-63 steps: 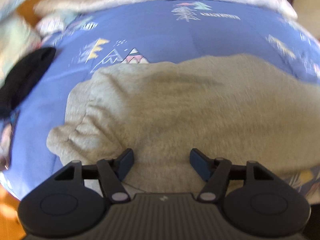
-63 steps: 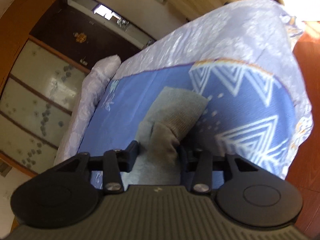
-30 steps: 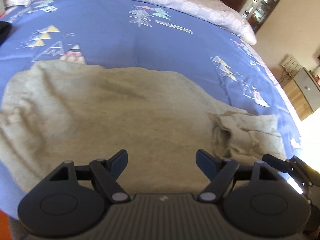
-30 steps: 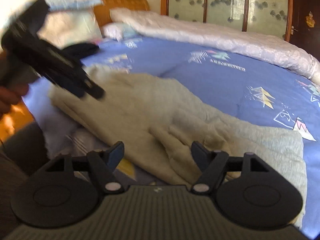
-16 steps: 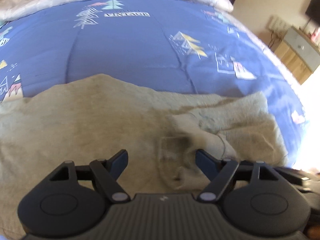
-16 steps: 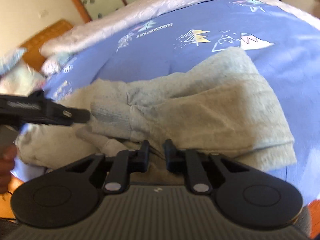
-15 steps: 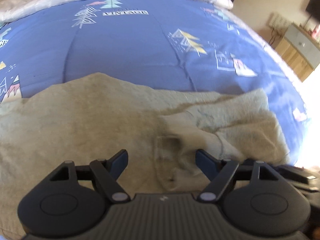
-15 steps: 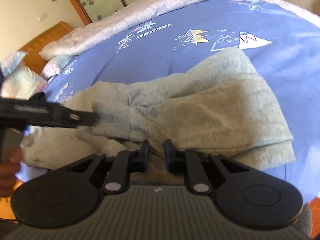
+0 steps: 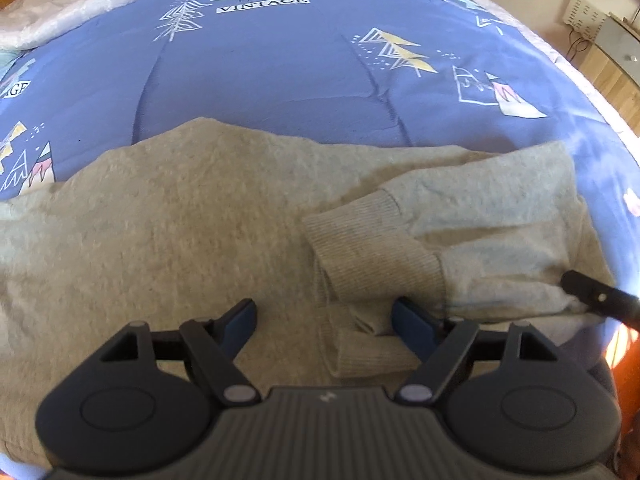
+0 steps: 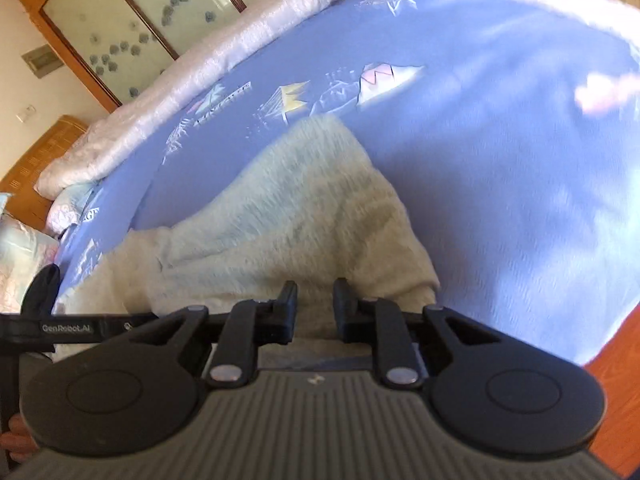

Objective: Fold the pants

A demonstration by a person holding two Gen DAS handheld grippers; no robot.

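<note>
Grey sweatpants [image 9: 168,220] lie across a blue patterned bedspread [image 9: 280,60]. The leg end with ribbed cuffs [image 9: 372,248] is folded back over the rest of the pants, on the right of the left wrist view. My left gripper [image 9: 324,316] is open, low over the pants, with the cuffs near its right finger. My right gripper [image 10: 314,300] has its jaws nearly together on the near edge of the folded pants [image 10: 288,220]. It also shows at the right edge of the left wrist view [image 9: 596,296].
A pale quilt [image 10: 200,76] runs along the bed's far side. A wooden wardrobe with glass panels [image 10: 120,20] and a wooden headboard [image 10: 36,160] stand behind. A black item [image 10: 44,280] lies at the left. A cabinet [image 9: 616,48] stands right of the bed.
The right gripper has swung right and tilted, still closed on the pants edge. The left gripper has come lower and closer to the folded-over cuffs, still open.
</note>
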